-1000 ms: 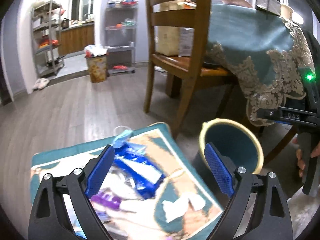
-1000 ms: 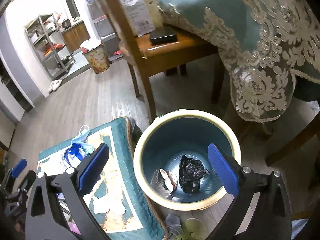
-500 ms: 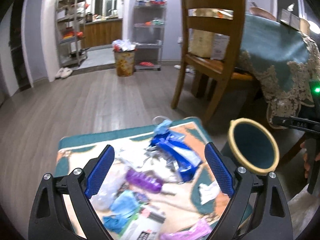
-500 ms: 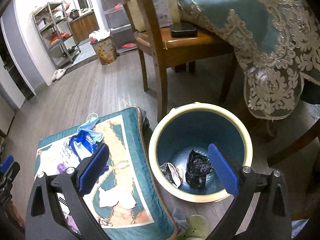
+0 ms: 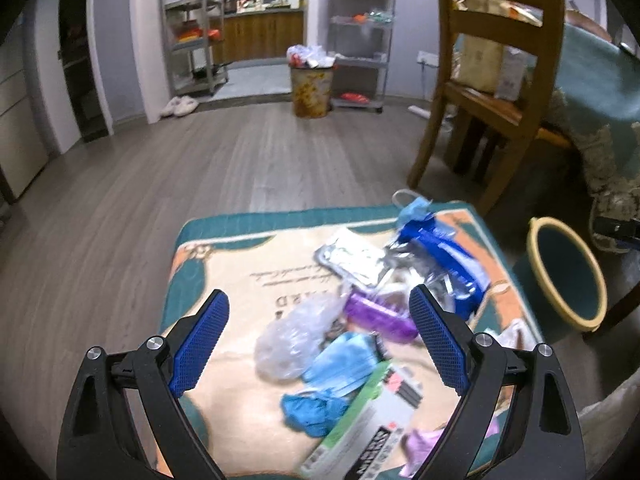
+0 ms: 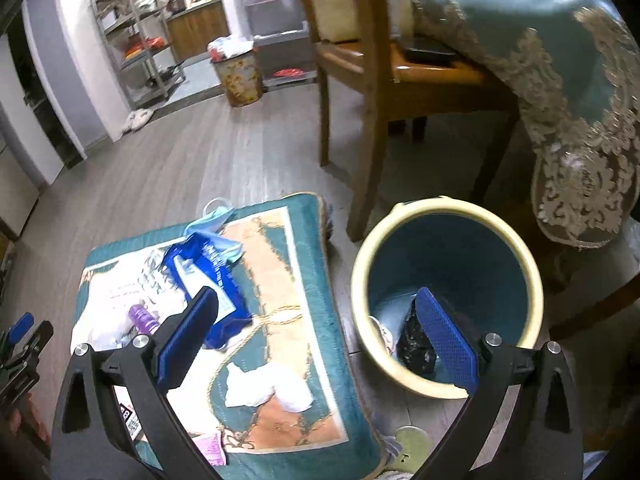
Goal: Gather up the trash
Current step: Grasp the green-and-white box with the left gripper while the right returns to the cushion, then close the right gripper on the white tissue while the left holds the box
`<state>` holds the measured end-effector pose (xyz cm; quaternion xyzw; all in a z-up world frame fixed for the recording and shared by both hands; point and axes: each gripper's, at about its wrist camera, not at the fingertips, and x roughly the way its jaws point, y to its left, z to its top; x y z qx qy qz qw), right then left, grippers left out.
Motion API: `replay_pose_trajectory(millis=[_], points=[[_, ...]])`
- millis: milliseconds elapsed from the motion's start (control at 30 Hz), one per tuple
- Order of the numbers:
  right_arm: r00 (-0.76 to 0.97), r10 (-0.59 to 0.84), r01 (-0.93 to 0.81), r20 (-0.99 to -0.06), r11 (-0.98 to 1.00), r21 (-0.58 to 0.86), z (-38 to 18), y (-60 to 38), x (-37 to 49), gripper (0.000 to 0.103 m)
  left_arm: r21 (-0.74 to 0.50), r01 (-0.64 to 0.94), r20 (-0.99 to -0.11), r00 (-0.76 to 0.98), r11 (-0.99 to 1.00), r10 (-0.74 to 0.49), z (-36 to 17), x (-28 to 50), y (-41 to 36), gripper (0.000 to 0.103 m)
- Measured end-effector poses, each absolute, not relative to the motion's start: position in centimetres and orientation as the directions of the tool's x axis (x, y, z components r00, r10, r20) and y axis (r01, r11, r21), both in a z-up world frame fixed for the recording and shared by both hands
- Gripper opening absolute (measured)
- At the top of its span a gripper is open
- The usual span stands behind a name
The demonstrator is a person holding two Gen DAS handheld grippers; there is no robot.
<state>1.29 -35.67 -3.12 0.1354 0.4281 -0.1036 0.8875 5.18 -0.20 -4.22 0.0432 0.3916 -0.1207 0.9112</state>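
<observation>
Grey wood floor (image 5: 168,184), wooden chair (image 5: 496,92), metal shelves (image 5: 196,28), lace-edged teal tablecloth (image 6: 560,80).

The floor (image 5: 132,208) is matt grey wood-look plank. On it lies a woven cloth mat (image 6: 316,304), soft and plush at its teal border. On the mat, a glossy blue plastic wrapper (image 5: 448,256) lies beside crinkled silver foil (image 5: 352,260); nearer the mat's front edge sits a clear, wrinkled plastic bag (image 5: 296,332). Right of the mat, the smooth plastic bin (image 6: 516,248) holds shiny black film (image 6: 416,344). Behind the bin stands a varnished wooden chair (image 6: 372,92).
</observation>
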Motion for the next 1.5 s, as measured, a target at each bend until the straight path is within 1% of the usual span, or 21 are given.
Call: replay_pose_trajectory(millis=[133,233,467,633,667,733,800,900,933,1000,1067,1167,1400,1467,1500], points=[[0.602,-0.041,0.276,-0.798,0.948,0.159,-3.6,-34.2,2.1,0.097,-0.025,0.257,-0.748,0.636,0.966,-0.188,-5.5,5.1,0.4,0.091],[0.598,-0.027,0.254,-0.801,0.954,0.157,-3.7,-32.9,2.8,0.097,-0.051,0.298,-0.772,0.594,0.953,-0.228,-6.6,4.5,0.1,0.091],[0.581,0.016,0.231,-0.814,0.956,0.183,-4.6,-30.9,4.5,0.097,0.006,0.441,-0.826,0.507,0.897,-0.244,-9.8,2.4,-2.8,0.091],[0.561,-0.007,0.196,-0.828,0.973,0.125,-5.4,-29.7,5.1,0.097,-0.003,0.5,-0.875,0.419,0.866,-0.244,-12.3,2.2,-3.9,0.09],[0.556,-0.013,0.194,-0.831,0.974,0.115,-5.6,-29.8,5.1,0.097,-0.012,0.507,-0.883,0.399,0.862,-0.247,-12.7,2.2,-4.1,0.088],[0.549,-0.017,0.2,-0.836,0.974,0.111,-5.8,-30.2,5.1,0.097,-0.007,0.523,-0.899,0.371,0.853,-0.234,-13.4,2.2,-4.6,0.078],[0.543,-0.015,0.215,-0.839,0.969,0.122,-6.1,-30.8,5.0,0.097,0.005,0.535,-0.91,0.352,0.845,-0.217,-13.9,2.2,-5.1,0.062],[0.542,-0.007,0.234,-0.84,0.962,0.143,-6.3,-31.9,4.8,0.097,0.005,0.545,-0.92,0.33,0.838,-0.209,-14.4,2.2,-5.5,0.052],[0.542,-0.002,0.24,-0.84,0.959,0.152,-6.3,-32.2,4.7,0.097,-0.009,0.546,-0.922,0.32,0.838,-0.218,-14.4,2.2,-5.5,0.051],[0.541,0.011,0.251,-0.841,0.952,0.173,-6.5,-32.9,4.6,0.097,-0.018,0.546,-0.918,0.322,0.838,-0.23,-14.1,2.3,-5.5,0.043],[0.536,0.021,0.264,-0.844,0.946,0.191,-6.6,-33.5,4.5,0.097,-0.031,0.546,-0.912,0.327,0.837,-0.247,-13.7,2.4,-5.5,0.037],[0.532,0.028,0.277,-0.846,0.939,0.205,-6.7,-34.2,4.2,0.097,-0.039,0.548,-0.905,0.336,0.836,-0.263,-13.2,2.4,-5.6,0.031],[0.509,0.071,0.268,-0.858,0.934,0.236,-7.6,-34.2,4.0,0.097,-0.026,0.551,-0.887,0.372,0.834,-0.274,-12.0,2.3,-6.1,0.023],[0.491,0.071,0.269,-0.868,0.936,0.228,-8.3,-34.0,3.9,0.094,-0.025,0.55,-0.882,0.382,0.835,-0.278,-11.6,2.4,-6.2,0.022],[0.48,0.073,0.27,-0.875,0.936,0.226,-8.7,-33.9,3.8,0.089,-0.024,0.549,-0.879,0.386,0.836,-0.279,-11.4,2.5,-6.2,0.022]])
